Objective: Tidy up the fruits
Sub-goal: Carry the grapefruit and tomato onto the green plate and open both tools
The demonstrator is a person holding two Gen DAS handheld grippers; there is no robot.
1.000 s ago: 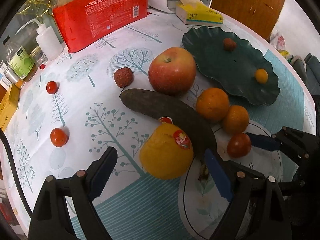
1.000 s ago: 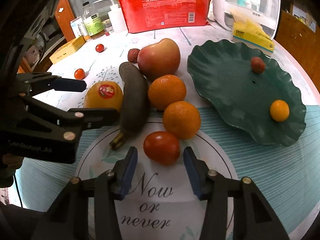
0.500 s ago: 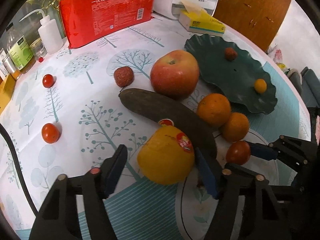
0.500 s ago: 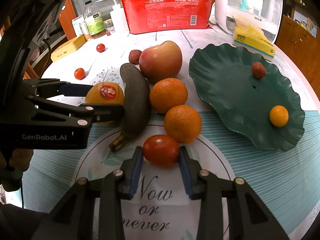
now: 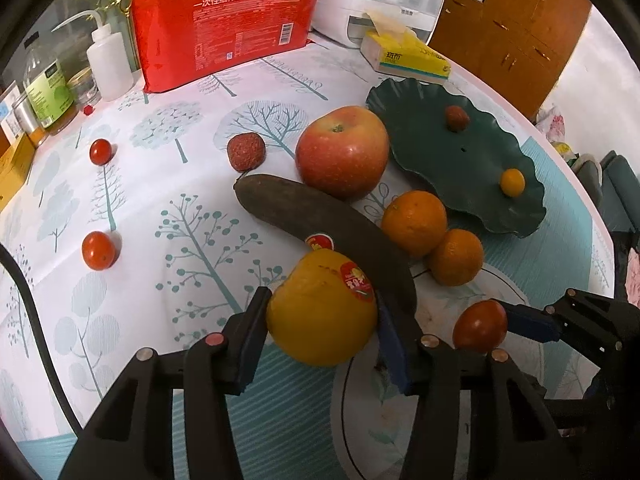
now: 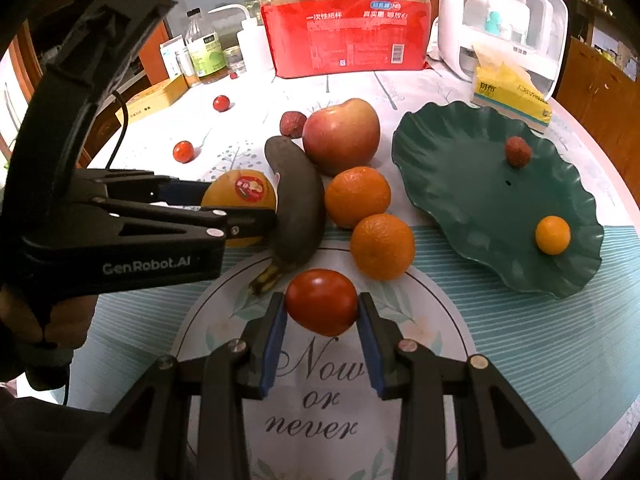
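My left gripper (image 5: 322,330) is shut on a yellow orange with a red sticker (image 5: 322,312); it also shows in the right wrist view (image 6: 239,196). My right gripper (image 6: 321,316) is shut on a large red tomato (image 6: 321,302), also seen in the left wrist view (image 5: 480,326). A dark overripe banana (image 6: 296,208) lies beside the yellow orange. Two oranges (image 6: 357,196) (image 6: 382,246) and a red apple (image 6: 341,134) sit close by. A green leaf-shaped plate (image 6: 472,208) at the right holds a lychee (image 6: 518,152) and a kumquat (image 6: 553,235).
Two cherry tomatoes (image 5: 98,250) (image 5: 100,151) and a lychee (image 5: 246,151) lie on the tablecloth at the left. A red cup package (image 5: 226,20), bottles (image 5: 110,62), a tissue box (image 5: 406,58) and a white appliance (image 6: 504,20) stand at the back.
Both grippers moved forward and closed: the left one onto the yellow orange, the right one onto the large tomato.
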